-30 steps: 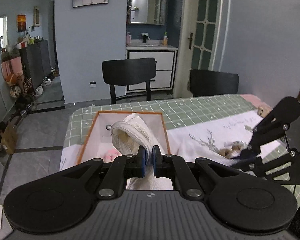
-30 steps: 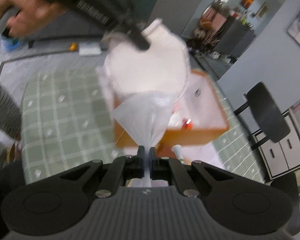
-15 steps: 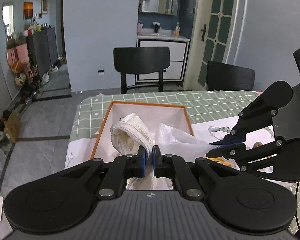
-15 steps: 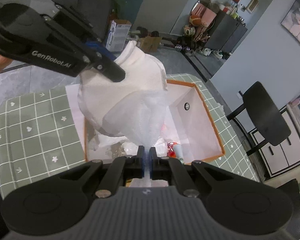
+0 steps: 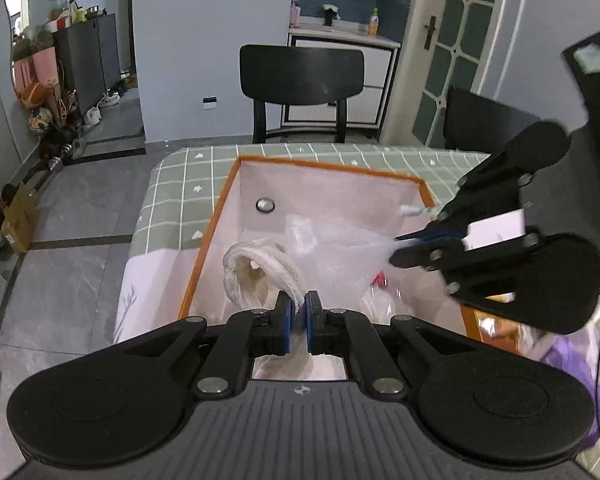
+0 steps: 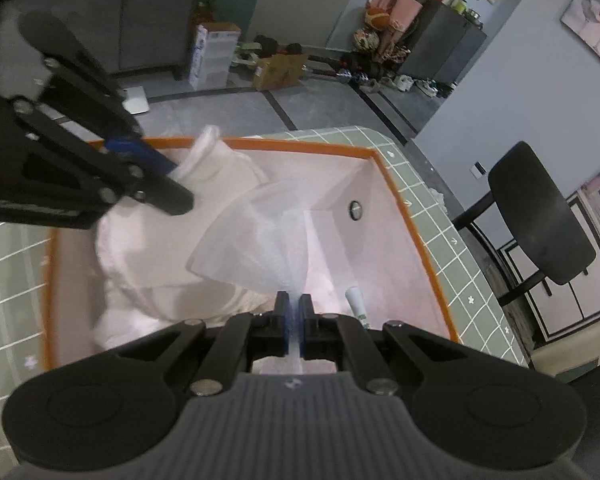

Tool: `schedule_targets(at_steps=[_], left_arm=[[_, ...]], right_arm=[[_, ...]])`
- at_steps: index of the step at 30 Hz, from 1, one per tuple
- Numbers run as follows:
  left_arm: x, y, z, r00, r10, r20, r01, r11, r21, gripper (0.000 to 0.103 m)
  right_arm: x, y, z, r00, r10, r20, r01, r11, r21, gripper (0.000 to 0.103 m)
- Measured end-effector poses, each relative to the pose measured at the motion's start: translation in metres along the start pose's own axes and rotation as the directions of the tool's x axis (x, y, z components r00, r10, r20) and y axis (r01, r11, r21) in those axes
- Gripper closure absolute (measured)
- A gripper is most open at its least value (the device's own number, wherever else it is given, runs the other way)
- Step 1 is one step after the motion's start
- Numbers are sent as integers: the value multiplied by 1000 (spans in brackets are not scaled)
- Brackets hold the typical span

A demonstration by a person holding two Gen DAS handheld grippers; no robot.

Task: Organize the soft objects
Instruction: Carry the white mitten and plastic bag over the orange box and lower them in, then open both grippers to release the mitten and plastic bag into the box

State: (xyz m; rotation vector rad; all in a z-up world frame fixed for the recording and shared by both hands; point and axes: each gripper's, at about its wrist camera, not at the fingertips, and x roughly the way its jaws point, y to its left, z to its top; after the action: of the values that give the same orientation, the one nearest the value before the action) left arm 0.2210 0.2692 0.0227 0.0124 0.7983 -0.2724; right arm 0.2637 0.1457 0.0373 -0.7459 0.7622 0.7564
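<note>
White cloth bundle (image 5: 260, 272) pinched by left tongs (image 5: 296, 316), its mesh bag (image 6: 260, 240) by right tongs (image 6: 295, 320), inside orange-rimmed box (image 5: 320, 165).

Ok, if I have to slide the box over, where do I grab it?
Grip the box by the orange rim of its far wall, coming straight down with one jaw inside and one outside. That wall is thin, upright and bare, whereas the sock and mesh crowd the near side.
</note>
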Motion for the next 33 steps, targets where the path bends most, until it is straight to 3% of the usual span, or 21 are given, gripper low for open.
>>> schedule_targets(at_steps=[6,11,18,28,31,32,33], left_arm=[[1,4,25,996,-7,94,11,999,-34,96],[19,3,41,992,-20,126,21,1000,-6,96],[71,11,34,1000,27,-9,-27,1000,7,95],[95,5,26,985,121,-126,-109,989,101,89],[97,-4,24,979,152,-137,-132,981,142,82],[96,-8,23,977,169,-132,-147,976,160,72],[96,-10,24,977,172,-130,-149,974,168,71]], right_arm=[[30,-32,7,1000,-21,2,20,998,62,102],[52,-52,6,999,-29,-16,31,994,104,101],[83,-54,-2,998,-10,-59,16,994,109,101],[110,-47,-6,995,19,-101,-9,995,98,99],[115,-50,-5,994,21,-105,-11,995,100,92],[114,-50,-5,994,20,-106,-9,995,100,82],[113,-49,-6,994,18,-105,-8,995,101,75]])
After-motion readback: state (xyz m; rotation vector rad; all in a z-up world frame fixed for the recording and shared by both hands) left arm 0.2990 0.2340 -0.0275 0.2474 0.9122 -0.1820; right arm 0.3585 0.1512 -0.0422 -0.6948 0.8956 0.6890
